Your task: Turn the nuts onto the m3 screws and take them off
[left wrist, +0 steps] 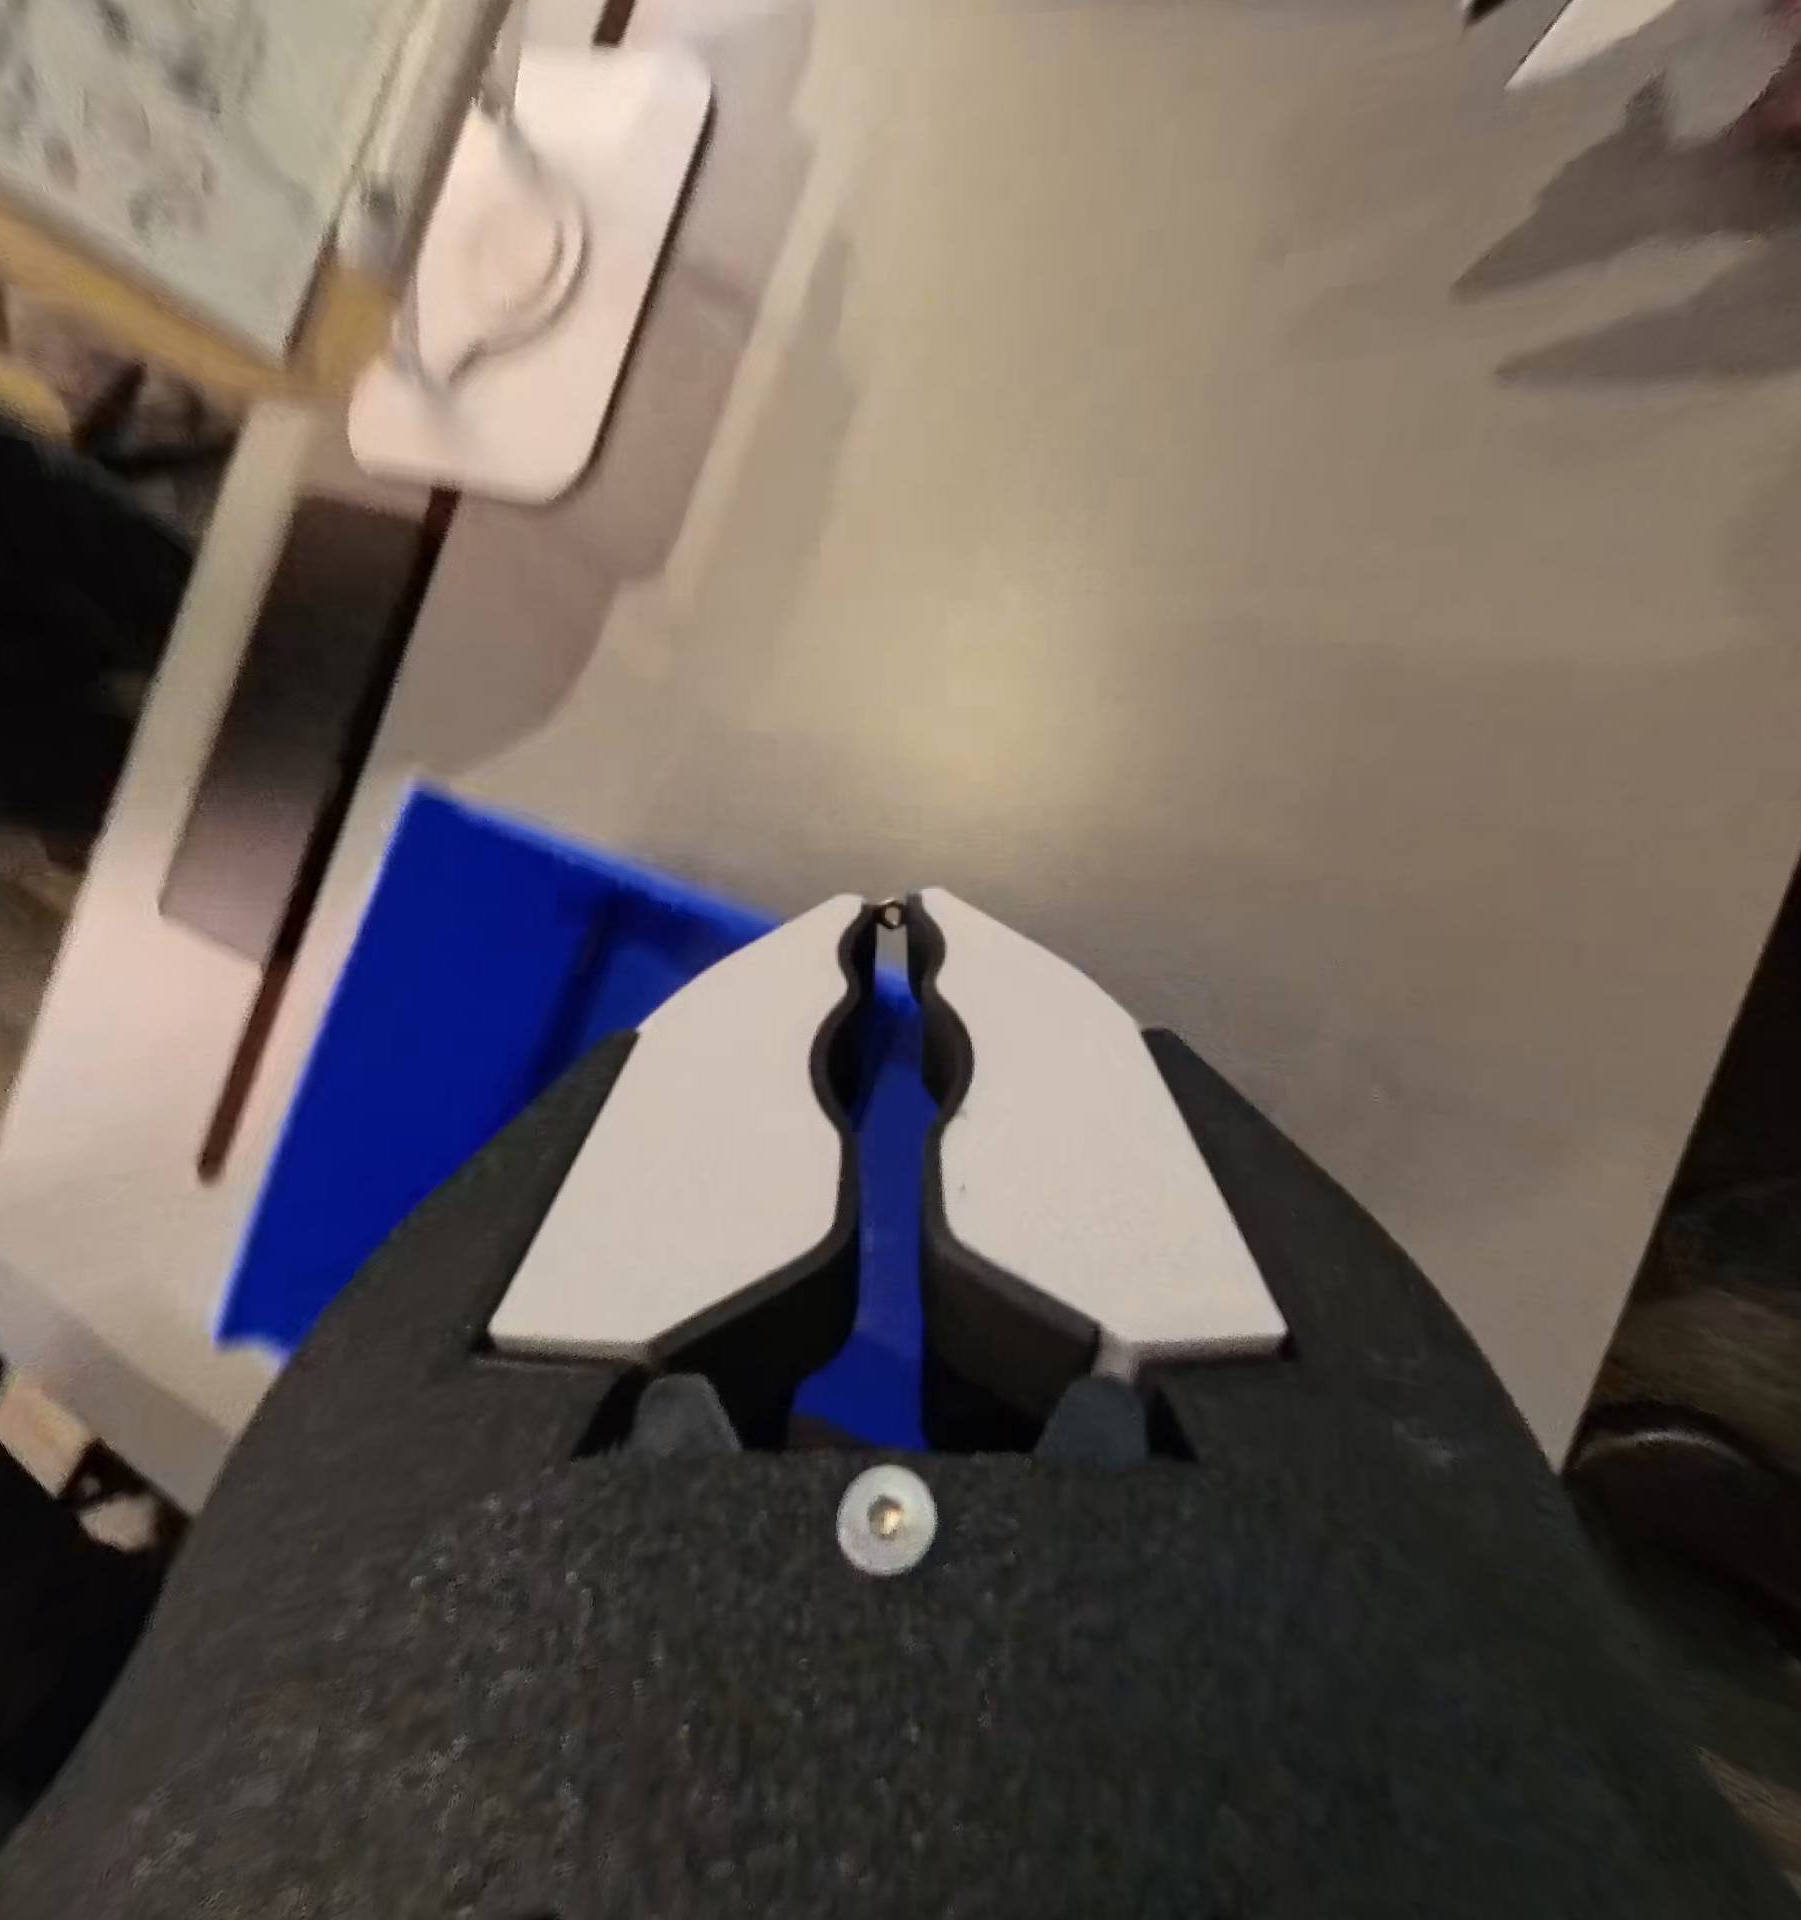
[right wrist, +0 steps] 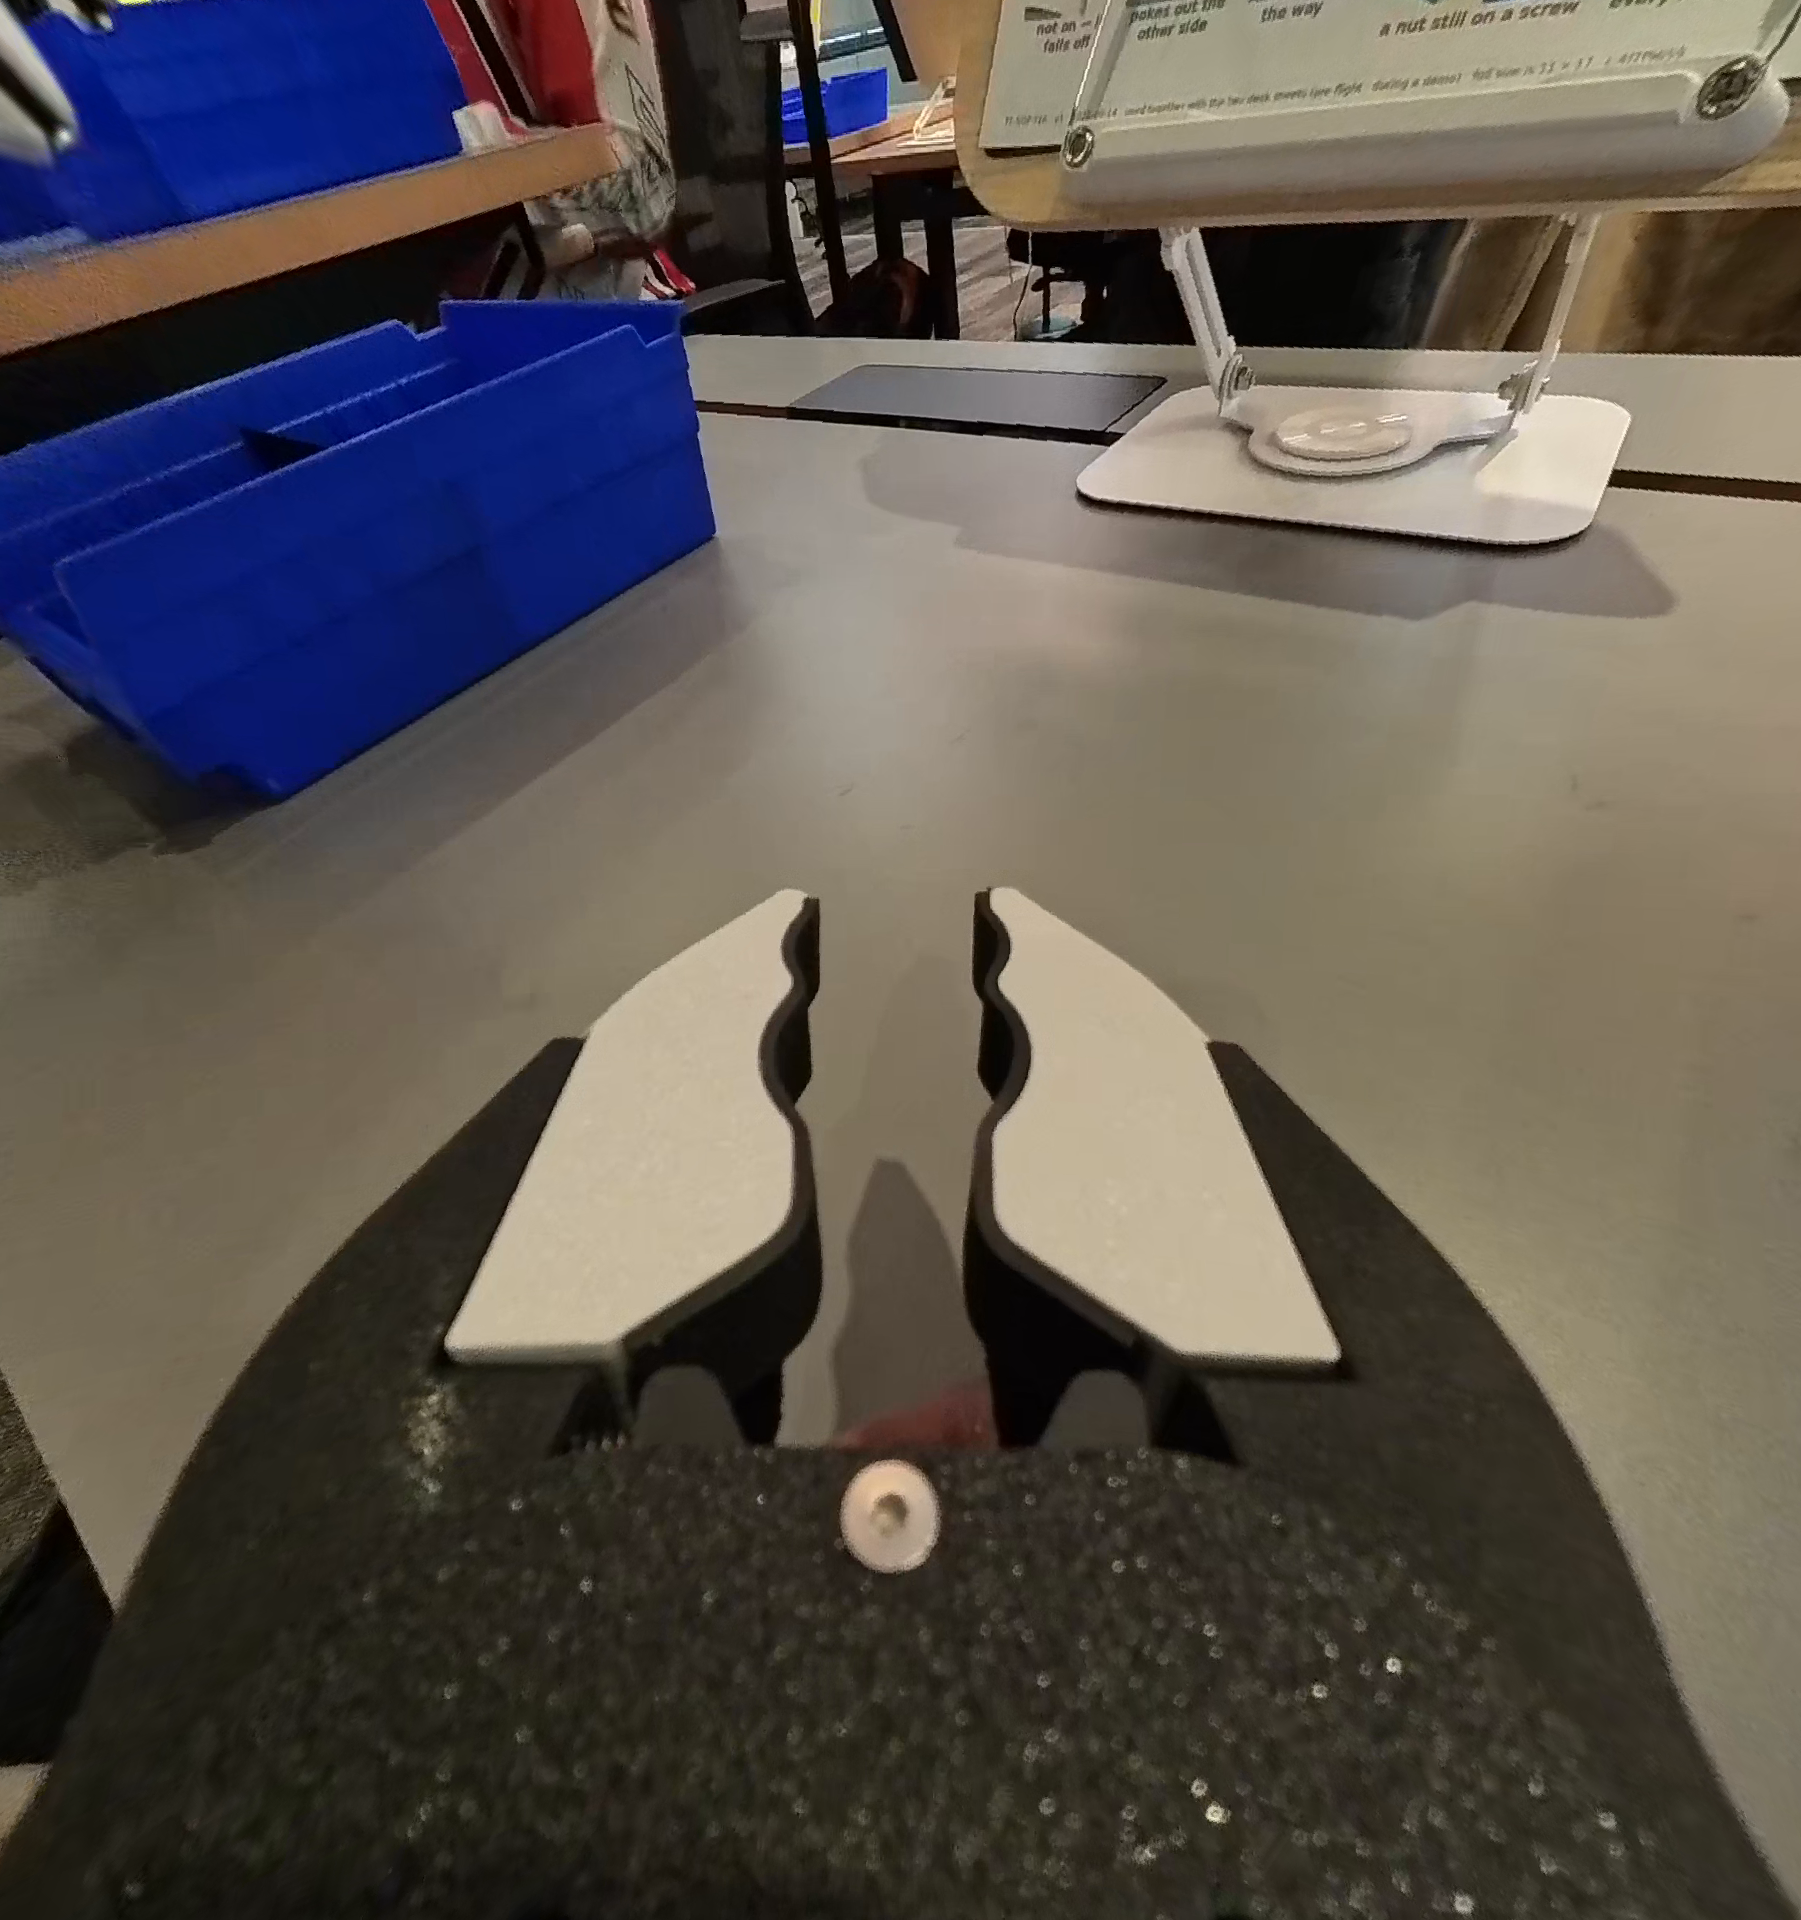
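My left gripper [left wrist: 894, 902] is shut on a tiny ring-shaped metal part [left wrist: 892, 914] pinched at its very tips; I cannot tell whether it is a nut or a screw head. It hovers over the near corner of a blue divided bin [left wrist: 439, 1039] on the grey table [left wrist: 1187, 623]. The left wrist view is motion-blurred. My right gripper [right wrist: 896, 914] is open and empty, low over the table [right wrist: 1291, 935], with the blue bin [right wrist: 356, 540] ahead to its left. The bin's contents are hidden in both views.
A white stand base [right wrist: 1353, 468] holds up a tilted board with a printed sheet [right wrist: 1395, 94] at the back right; it also shows in the left wrist view [left wrist: 543, 291]. A dark flat pad [right wrist: 989, 395] lies at the table's far edge. More blue bins [right wrist: 252, 94] sit on a shelf behind.
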`<state>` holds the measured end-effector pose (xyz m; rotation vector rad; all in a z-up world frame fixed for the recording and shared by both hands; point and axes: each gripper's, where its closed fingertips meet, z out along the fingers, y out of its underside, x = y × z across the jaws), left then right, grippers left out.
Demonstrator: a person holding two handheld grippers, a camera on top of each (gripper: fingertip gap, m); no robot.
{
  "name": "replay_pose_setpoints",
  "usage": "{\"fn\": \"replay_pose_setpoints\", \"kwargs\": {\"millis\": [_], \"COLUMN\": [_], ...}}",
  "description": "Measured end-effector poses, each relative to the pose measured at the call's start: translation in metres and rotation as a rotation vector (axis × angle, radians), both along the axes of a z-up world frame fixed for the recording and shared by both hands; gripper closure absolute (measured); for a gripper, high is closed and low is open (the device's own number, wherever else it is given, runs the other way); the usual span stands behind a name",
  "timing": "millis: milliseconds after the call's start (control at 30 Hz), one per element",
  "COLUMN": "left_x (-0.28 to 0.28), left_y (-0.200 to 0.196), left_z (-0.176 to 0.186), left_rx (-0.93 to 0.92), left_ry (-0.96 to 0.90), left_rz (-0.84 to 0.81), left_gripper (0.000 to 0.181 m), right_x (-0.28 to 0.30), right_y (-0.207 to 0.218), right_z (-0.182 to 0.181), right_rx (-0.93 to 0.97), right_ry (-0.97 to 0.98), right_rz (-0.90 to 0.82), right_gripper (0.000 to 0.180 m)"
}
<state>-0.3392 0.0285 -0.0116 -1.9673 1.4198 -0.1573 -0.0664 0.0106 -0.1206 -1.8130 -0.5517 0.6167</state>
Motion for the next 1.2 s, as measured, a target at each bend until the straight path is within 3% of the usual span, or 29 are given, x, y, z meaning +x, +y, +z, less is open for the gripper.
{"fn": "replay_pose_setpoints", "kwargs": {"millis": [33,133,267,500,967,1133,1200], "left_x": [0.021,0.081,0.147,0.198,0.2,0.199,0.2], "left_y": [0.001,0.019,0.058,0.102,0.115,0.116,0.115], "left_z": [0.001,-0.016,-0.065,-0.141,-0.183,-0.181,-0.165], "left_rx": [0.0,-0.023,-0.148,-0.301,-0.407,-0.4,-0.385], "left_ry": [0.003,0.055,0.113,0.271,0.381,0.379,0.317], "left_rz": [-0.044,-0.151,-0.223,-0.257,-0.249,-0.235,-0.219], "left_gripper": [0.176,0.176,0.176,0.176,0.172,0.162,0.157], "right_x": [0.0,-0.001,-0.002,-0.004,-0.003,-0.003,-0.003], "right_y": [0.0,-0.002,-0.001,-0.002,-0.004,-0.004,-0.004], "right_z": [0.0,0.001,-0.002,-0.001,0.0,0.0,0.0], "right_rx": [0.002,0.016,0.003,0.018,0.004,0.001,0.0], "right_ry": [-0.002,-0.009,-0.026,-0.036,-0.006,-0.002,0.006], "right_rz": [0.0,0.002,0.008,0.013,0.031,0.033,0.034], "right_gripper": [0.152,0.153,0.154,0.154,0.154,0.154,0.155]}}
